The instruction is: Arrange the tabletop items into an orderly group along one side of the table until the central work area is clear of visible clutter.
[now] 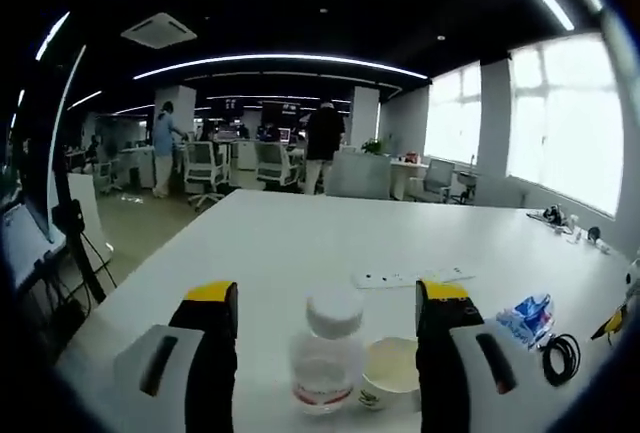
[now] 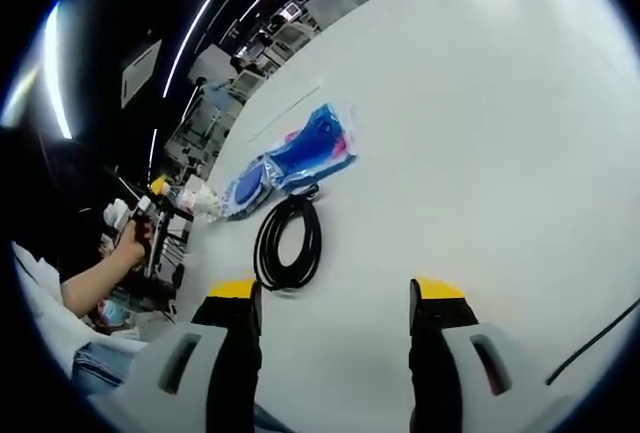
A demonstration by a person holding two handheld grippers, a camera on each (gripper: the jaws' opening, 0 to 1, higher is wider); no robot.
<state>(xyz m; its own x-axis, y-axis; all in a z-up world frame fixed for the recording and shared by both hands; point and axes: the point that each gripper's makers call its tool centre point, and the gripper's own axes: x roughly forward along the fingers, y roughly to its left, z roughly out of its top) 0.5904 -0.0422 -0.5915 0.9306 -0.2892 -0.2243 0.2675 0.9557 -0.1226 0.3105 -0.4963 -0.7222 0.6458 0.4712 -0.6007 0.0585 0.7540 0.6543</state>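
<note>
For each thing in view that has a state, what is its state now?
Left gripper: open, jaws either side of the bottle.
Right gripper: open, holding nothing.
Bottle: upright, white cap on.
Cup: upright, no lid.
Cable: coiled, flat on the table.
Blue packet: lying flat.

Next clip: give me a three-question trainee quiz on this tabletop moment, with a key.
1. True or false: the left gripper has closed on the clear bottle.
2. What lies coiled ahead of the right gripper? A) black cable B) white power strip C) small white cup
3. Fill in: the blue packet lies just beyond the ____.

Key: 1 false, the jaws stand apart; 2 A; 3 cable.
</note>
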